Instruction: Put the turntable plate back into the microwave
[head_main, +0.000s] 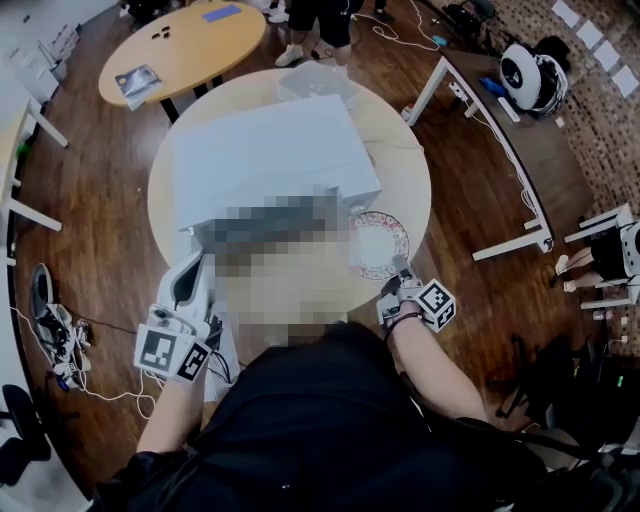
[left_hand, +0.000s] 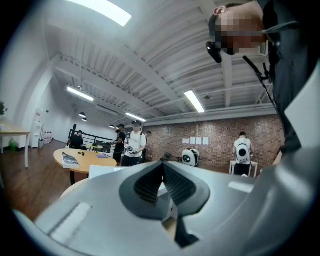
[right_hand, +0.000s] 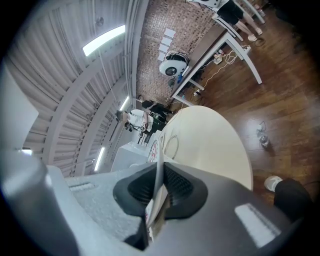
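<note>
1. Two grippers are in my hands from far away, and the job is to get the plate back inside the microwave.
2. My right gripper is squeezed tight on the near edge of the plate. In the right gripper view, the thin rim sits right between the two pads.
3. The plate is just beside the front right corner of the microwave, over the round table. It is not inside yet. I cannot tell if it rests on the table or is lifted a little.
4. My left gripper is closed with nothing in it. It sits near the front left side of the microwave and points flat.
5. The front of the microwave is hidden from me in the head view. So I cannot tell if the door is open or closed.
6. I think the step in hand is carrying the plate over to the opening. The pick-up part looks done, and the putting-in part has not begun.
7. If the door is closed, the left gripper should open it first.
8. Next, I think the right gripper should move the plate across to the front of the microwave. It should keep the plate flat and slide it in slowly.
9. Then the plate needs to sit in the middle of the floor inside before the pads let go.
10. The plate is held only by its edge, so it could tip or slip. It could also bump the side of the opening, so slow and steady is best.
</note>
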